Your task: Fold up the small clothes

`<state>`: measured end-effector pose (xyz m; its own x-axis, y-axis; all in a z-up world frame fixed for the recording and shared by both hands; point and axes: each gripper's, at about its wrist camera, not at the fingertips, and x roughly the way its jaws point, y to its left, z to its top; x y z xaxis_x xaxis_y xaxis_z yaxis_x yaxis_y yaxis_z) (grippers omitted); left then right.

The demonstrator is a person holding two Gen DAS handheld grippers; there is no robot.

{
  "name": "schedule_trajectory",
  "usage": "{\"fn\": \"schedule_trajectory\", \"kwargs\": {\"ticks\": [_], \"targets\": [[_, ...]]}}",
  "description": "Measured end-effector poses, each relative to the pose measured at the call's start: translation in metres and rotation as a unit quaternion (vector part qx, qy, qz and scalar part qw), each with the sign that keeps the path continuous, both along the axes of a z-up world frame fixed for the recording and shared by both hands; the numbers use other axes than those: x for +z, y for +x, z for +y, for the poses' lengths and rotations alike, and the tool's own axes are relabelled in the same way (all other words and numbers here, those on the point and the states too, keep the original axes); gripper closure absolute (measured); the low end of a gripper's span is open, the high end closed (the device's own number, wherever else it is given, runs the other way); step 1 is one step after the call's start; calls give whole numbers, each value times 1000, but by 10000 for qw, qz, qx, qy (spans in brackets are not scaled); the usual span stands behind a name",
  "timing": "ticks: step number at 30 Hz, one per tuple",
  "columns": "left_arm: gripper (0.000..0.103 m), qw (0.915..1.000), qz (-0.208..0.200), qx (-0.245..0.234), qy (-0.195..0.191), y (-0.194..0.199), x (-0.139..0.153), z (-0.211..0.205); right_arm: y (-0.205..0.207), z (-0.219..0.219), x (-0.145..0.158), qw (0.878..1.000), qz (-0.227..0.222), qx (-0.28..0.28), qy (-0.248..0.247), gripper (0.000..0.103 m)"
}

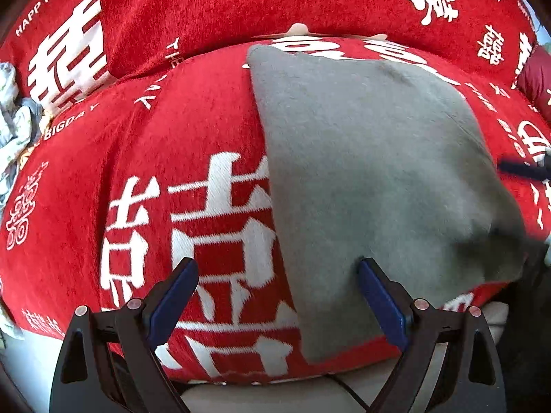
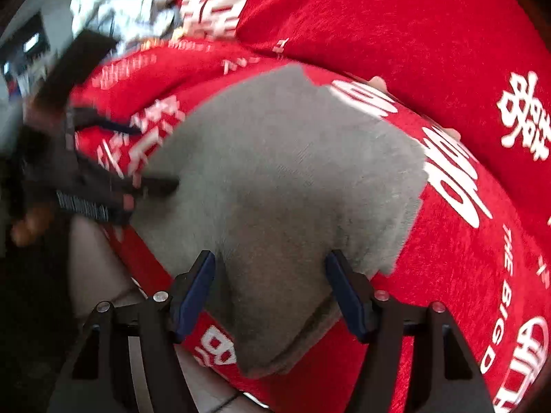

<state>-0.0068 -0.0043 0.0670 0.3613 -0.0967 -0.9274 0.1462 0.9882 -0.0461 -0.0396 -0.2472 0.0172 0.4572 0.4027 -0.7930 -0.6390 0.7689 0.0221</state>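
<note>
Grey garment (image 1: 372, 179) lies flat on a red cushion cover (image 1: 193, 130) w/ white characters and lettering; it occupies the centre-right of the seat surface, near edge reaching the cushion's front rim. Left claw (image 1: 279, 268): released, jaws spread wide. One blue pad (image 1: 378, 296) sits over the garment's near-left portion, the other over bare red cover; nothing gripped. Right claw (image 2: 270, 265): also released, jaws apart, straddling the garment's near corner, which droops over the cushion front; pads not pressing the fabric. In the right wrist view the left claw appears blurred at the garment's far-left edge; contact there can't be confirmed. A second red cushion (image 1: 241, 3) w/ the same print stands behind as backrest. Crumpled light patterned clothes (image 1: 13, 127) are piled at the far left end of the seat, well apart from the grey garment.
</note>
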Motion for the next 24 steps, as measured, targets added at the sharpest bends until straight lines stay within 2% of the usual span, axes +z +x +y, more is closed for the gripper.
{"fn": "schedule_trajectory", "kwargs": {"ticks": [3,7,10,14,17,18,19,20,22,24], "targets": [[9,9999,35,-70,-98,-8,0,-7,29,-29,21,9970,20,-523,566,31],[9,9991,-73,-276,-310,-12,10,-15,83,-53,30,9878,178,-1217,953,31],[9,9976,-123,-444,-521,-8,19,-29,118,-55,22,9801,531,-1496,1194,31],[9,9941,-229,-803,-688,0,27,-56,152,-48,1,9742,910,-1695,1183,31],[9,9899,-61,-1076,-920,3,21,-74,163,-47,-12,9676,1256,-1645,1447,31],[9,9894,7,-1109,-935,3,17,-78,162,-47,-14,9667,1305,-1604,1505,34],[9,9887,73,-1135,-974,3,14,-81,160,-47,-17,9666,1321,-1552,1554,45],[9,9877,119,-1158,-1048,2,13,-84,160,-48,-18,9670,1326,-1507,1570,51],[9,9848,157,-1219,-1224,0,13,-87,160,-54,-19,9679,1295,-1413,1628,70],[9,9845,228,-1247,-1214,0,11,-93,160,-61,-19,9670,1275,-1289,1791,77]]}}
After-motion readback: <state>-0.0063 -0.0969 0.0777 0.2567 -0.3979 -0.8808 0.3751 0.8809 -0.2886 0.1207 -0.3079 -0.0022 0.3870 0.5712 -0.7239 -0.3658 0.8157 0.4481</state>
